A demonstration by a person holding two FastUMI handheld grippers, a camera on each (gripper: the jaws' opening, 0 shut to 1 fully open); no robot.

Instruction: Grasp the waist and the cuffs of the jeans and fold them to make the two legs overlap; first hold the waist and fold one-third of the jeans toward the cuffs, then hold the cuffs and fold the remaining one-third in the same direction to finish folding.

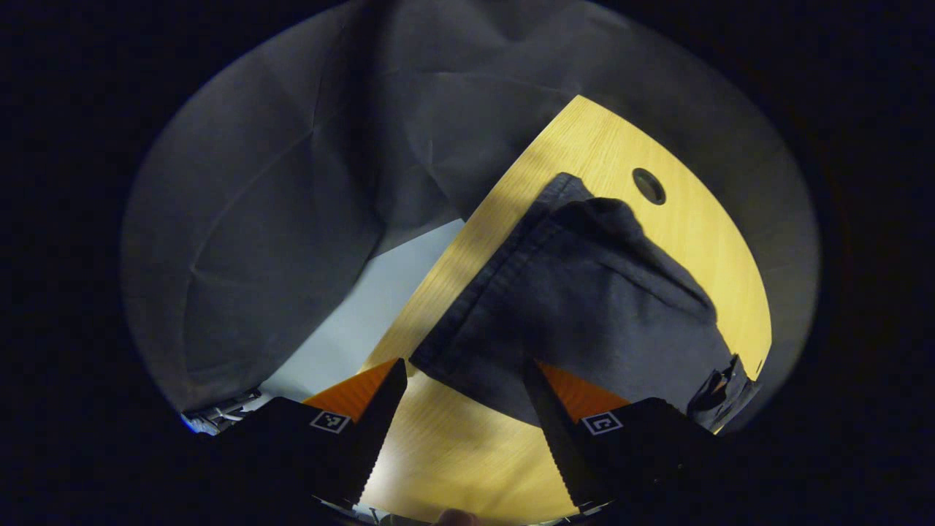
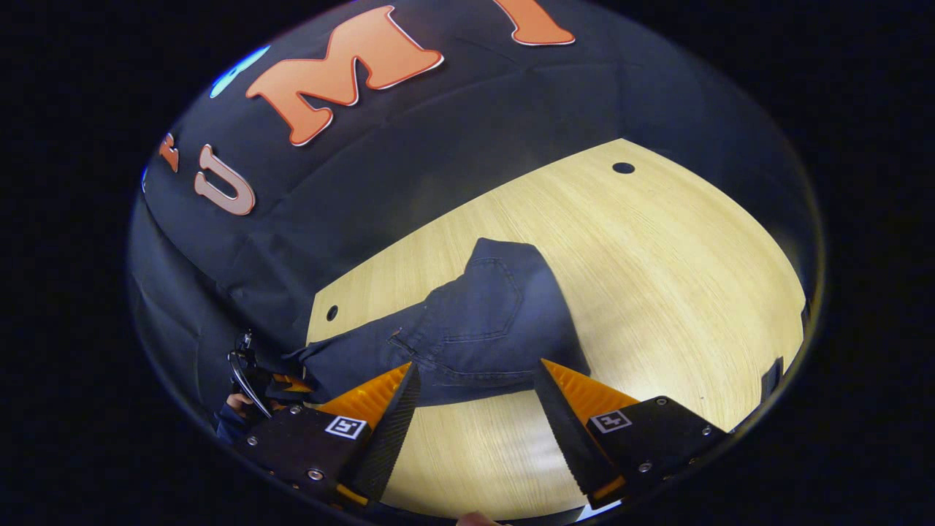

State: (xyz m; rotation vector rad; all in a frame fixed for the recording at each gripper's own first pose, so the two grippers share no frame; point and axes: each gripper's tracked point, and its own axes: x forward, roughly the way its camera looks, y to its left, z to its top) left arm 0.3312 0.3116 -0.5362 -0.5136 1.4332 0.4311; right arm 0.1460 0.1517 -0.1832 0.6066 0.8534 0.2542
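Left gripper view: the left claw (image 1: 464,398) hangs just above the pale wood-grain worktop (image 1: 467,453), its fingers spread apart with bare wood between them. The dark blue denim jeans (image 1: 584,307) lie flat ahead, their stitched cuff end (image 1: 482,292) nearest this claw; the hem runs diagonally past the gap and the right-hand fingertip overlaps the cloth's near edge, though contact cannot be told. A round hole in the worktop (image 1: 649,185) lies beyond the jeans. A second claw (image 1: 723,391) sits at the garment's far right corner, partly hidden.

Right gripper view: the right claw (image 2: 478,398) is likewise spread wide and empty, aimed at the waist end of the jeans (image 2: 475,321), where a back pocket (image 2: 486,307) and seams face up. The near edge of the cloth lies just past the fingertips, with nothing pinched. The other claw (image 2: 288,383), held by a hand (image 2: 237,402), shows at the far left by the trailing leg.

Interpretation: each claw appears stationed at one end of the garment, waist to the right and cuffs to the left, so that both ends can be gripped together. The open jaws suggest grasping has not begun. Whether the two legs already overlap cannot be told. The approach is low and edge-on, presumably to slide one finger beneath the cloth.
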